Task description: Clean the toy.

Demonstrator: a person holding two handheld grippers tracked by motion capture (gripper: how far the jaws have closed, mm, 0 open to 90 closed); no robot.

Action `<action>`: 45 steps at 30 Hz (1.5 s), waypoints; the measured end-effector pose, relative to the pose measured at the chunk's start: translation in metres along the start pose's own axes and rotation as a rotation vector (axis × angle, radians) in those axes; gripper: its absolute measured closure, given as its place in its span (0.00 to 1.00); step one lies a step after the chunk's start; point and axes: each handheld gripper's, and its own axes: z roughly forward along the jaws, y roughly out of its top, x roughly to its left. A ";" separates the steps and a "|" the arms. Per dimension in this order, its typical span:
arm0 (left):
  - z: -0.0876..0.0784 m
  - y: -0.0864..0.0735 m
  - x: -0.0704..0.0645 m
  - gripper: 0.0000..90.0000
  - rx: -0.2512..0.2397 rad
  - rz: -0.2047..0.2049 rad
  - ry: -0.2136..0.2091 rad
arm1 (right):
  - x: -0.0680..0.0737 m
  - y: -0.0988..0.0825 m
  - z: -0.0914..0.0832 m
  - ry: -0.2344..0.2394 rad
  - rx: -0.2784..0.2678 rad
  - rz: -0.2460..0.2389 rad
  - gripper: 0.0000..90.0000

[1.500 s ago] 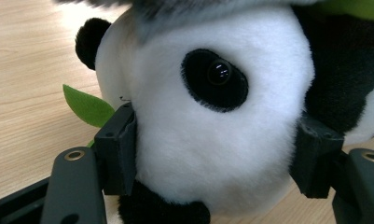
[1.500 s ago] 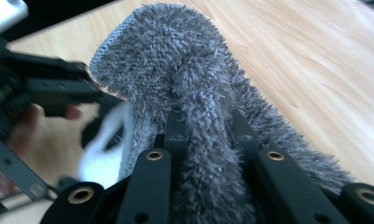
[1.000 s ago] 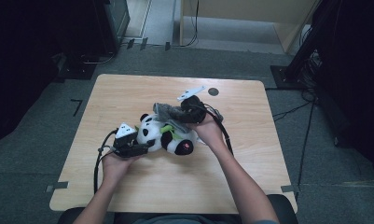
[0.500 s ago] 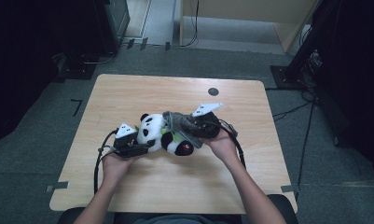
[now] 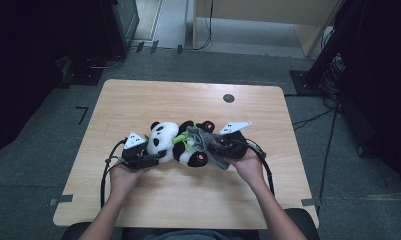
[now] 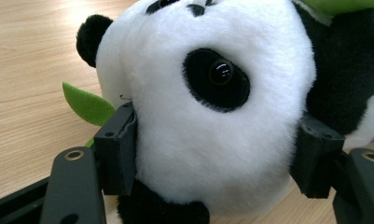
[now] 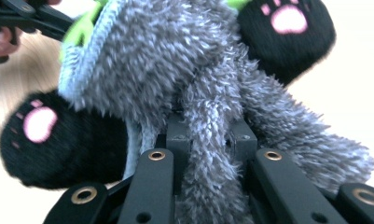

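Note:
A black-and-white panda plush (image 5: 174,142) with green leaves lies on its back in the middle of the wooden table (image 5: 188,200). My left gripper (image 5: 153,159) is shut on its head; in the left gripper view the two pads (image 6: 121,149) press into the white fur of the head (image 6: 212,107). A grey fluffy cloth (image 5: 204,144) drapes over the panda's belly. My right gripper (image 5: 215,147) is shut on this cloth (image 7: 208,121), a fold pinched between its jaws. The panda's black feet with pink soles (image 7: 40,123) flank the cloth.
A small dark round hole (image 5: 228,98) marks the table's far right. Each gripper's cable (image 5: 107,172) loops over the tabletop beside my forearms. Beyond the table, dark equipment (image 5: 338,55) and floor cables stand on grey carpet.
My right gripper has moved right, toward me and lower, drawing the grey cloth across the panda's body. The left gripper has kept its hold on the head.

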 end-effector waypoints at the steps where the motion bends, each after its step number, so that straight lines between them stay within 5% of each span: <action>1: 0.000 0.000 0.000 0.32 0.000 0.000 0.000 | -0.001 -0.002 0.000 -0.005 0.000 -0.002 0.85; 8: 0.000 0.000 0.001 0.32 -0.002 -0.002 -0.003 | -0.011 -0.015 0.002 -0.014 0.028 0.042 0.85; 11: 0.000 0.000 0.000 0.31 0.000 0.003 0.002 | -0.014 -0.017 0.002 -0.071 0.097 0.011 0.85; 16: 0.000 -0.001 0.001 0.31 -0.004 -0.002 -0.003 | -0.015 -0.011 -0.014 -0.040 0.049 0.039 0.85; 20: 0.000 -0.001 0.001 0.31 -0.009 -0.004 -0.003 | -0.007 0.012 -0.036 -0.019 -0.039 0.022 0.85; 25: 0.000 -0.001 0.001 0.31 -0.009 -0.002 -0.001 | 0.002 0.038 -0.040 -0.004 -0.070 -0.015 0.85; 31: 0.000 -0.001 0.001 0.31 -0.011 0.001 -0.002 | 0.016 0.083 -0.019 0.030 -0.086 -0.062 0.85; 36: 0.000 -0.001 0.001 0.31 -0.010 0.011 -0.002 | 0.027 0.122 0.019 0.065 -0.054 -0.087 0.85; 45: -0.001 -0.001 0.001 0.31 -0.011 0.014 -0.002 | 0.040 0.147 0.071 0.107 0.016 -0.116 0.85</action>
